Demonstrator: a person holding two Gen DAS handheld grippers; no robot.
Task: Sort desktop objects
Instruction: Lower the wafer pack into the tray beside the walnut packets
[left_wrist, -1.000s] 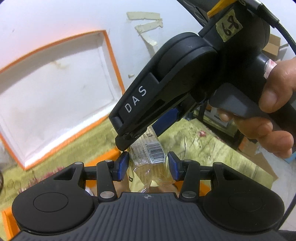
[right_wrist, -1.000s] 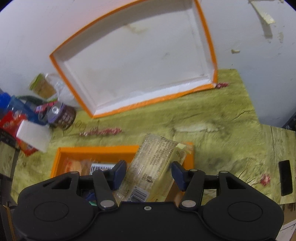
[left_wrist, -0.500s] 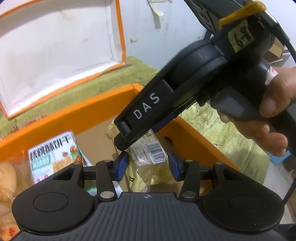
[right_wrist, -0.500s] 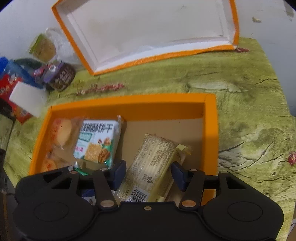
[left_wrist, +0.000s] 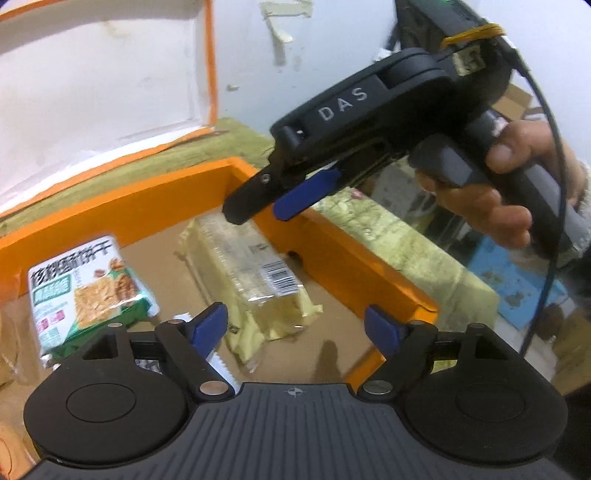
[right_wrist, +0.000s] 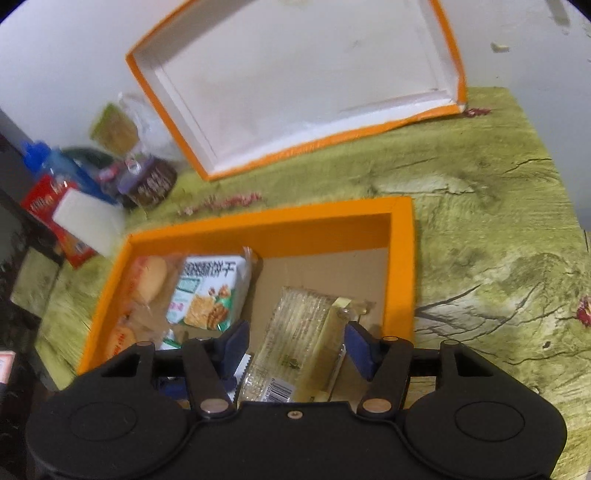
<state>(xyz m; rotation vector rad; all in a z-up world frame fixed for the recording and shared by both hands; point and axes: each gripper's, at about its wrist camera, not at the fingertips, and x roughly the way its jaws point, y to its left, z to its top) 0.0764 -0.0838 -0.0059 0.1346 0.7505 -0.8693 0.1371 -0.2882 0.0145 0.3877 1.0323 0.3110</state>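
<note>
Released since the earlier frame, the clear cracker packet (left_wrist: 255, 273) lies on the cardboard floor of the orange box (left_wrist: 343, 266), the left gripper (left_wrist: 295, 325) having just spread its jaws wide and clear of it. Lower centre in the right wrist view, the right gripper (right_wrist: 295, 349) brackets the packet, jaws slightly widened; whether they press it I cannot tell. Farther back, upper frame, the box's white-lined lid (right_wrist: 295, 88) leans against the wall.

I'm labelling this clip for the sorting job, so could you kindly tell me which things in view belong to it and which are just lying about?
Belonging to the job:
- orange box
- clear cracker pack
- green biscuit pack
- wrapped buns

Lying about:
- box lid against the wall
- snack pile beside the box
</note>
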